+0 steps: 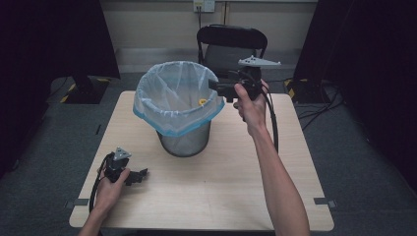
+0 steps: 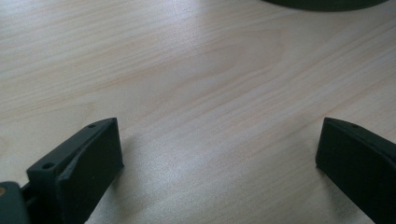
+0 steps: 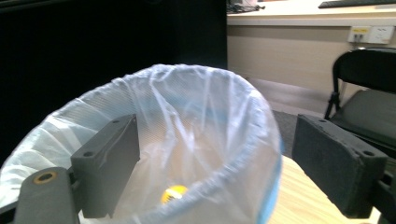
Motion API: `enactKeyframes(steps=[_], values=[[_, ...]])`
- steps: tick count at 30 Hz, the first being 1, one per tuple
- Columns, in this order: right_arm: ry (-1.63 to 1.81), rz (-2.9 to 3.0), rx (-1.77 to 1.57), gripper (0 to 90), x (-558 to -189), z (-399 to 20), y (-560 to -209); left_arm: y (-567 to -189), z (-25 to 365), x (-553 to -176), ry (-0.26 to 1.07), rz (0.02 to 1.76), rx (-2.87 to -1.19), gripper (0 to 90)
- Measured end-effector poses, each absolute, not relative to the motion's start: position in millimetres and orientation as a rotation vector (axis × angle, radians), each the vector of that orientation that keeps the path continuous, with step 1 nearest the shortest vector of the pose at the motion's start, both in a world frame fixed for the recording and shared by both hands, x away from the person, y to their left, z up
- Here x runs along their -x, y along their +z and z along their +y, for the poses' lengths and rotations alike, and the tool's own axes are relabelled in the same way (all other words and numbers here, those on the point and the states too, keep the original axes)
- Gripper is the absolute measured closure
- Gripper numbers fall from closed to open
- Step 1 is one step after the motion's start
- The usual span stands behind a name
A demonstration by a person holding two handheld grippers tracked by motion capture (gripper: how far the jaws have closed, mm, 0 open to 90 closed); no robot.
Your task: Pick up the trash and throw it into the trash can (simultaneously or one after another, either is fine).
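In the high view we see a black chair [image 1: 231,46] at the upper middle of the frame, behind the desk [image 1: 221,187], and dark stands at the upper left and upper right. On the desk itself, nothing stands between the two grippers except the bin.

The mesh bin [image 1: 184,140] stands upright at the centre of the frame, a little toward the upper left of the desk. A pale plastic bag with a blue edge [image 1: 172,91] lines it and folds over its rim. Inside the bag, low at the right wall, lies a small yellow thing [image 1: 201,102]; in the right gripper view it shows at the lower middle, between the jaws, deep in the bag [image 3: 173,192].

The right gripper [image 1: 216,84] is held in the air just at the right rim of the bin, pointing left over the opening. Its jaws are wide apart and hold nothing.

The left gripper [image 1: 140,174] rests on the desk at the lower left of the frame, well apart from the bin. Its jaws are also wide and empty, with bare wood between them.
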State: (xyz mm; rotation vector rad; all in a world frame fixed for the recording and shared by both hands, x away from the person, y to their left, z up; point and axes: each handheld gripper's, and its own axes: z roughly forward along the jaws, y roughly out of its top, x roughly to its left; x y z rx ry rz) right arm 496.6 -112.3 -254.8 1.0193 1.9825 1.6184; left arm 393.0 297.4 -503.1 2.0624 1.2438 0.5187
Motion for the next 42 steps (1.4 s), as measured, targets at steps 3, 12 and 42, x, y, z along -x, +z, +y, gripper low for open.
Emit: enactKeyframes(steps=[3, 12, 42], values=[[1.61, 1.975, -1.039, 14.4, -496, -120, -257, -503, 297, -393, 0.518, 1.243, -2.061, 0.0], [1.581, 1.964, -1.055, 14.4, -490, -138, -262, -503, 297, -393, 0.519, 1.244, -2.062, 0.0], [1.408, 1.97, -1.141, 14.6, -456, -195, -293, -503, 297, -393, 0.518, 1.243, -2.061, 0.0]])
